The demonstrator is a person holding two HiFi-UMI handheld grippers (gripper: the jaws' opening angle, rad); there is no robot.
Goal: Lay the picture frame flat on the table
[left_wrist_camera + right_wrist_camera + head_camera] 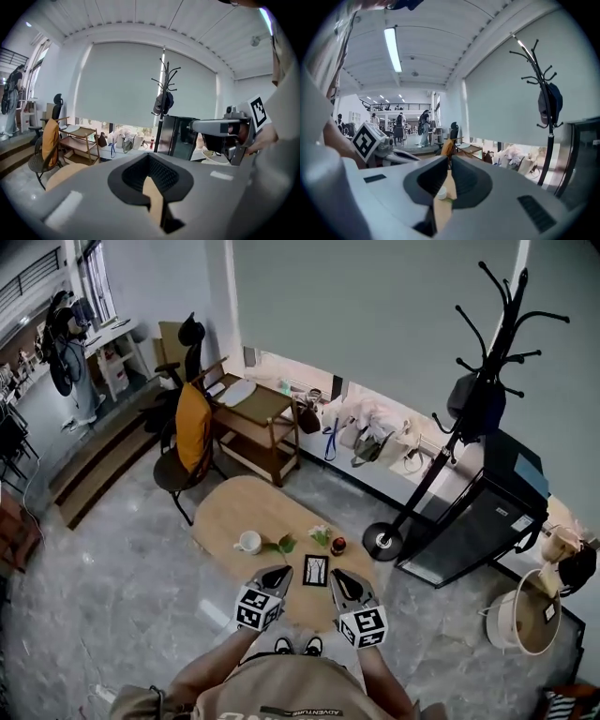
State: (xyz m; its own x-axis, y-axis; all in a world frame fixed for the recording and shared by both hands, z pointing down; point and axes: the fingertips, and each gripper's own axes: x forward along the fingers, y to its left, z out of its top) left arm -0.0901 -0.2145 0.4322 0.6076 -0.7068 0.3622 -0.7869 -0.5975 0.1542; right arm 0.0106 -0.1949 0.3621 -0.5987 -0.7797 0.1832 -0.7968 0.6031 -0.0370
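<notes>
- Two tools, left gripper [280, 571] and right gripper [337, 574], flank the picture frame [316, 570] on the table [239, 507]; only the head view shows this.
- Gripper views: both jaw pairs together, empty; frame unseen.

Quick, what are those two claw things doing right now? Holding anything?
Left gripper: closed, holding nothing.
Right gripper: closed to a thin slit, holding nothing.
</notes>
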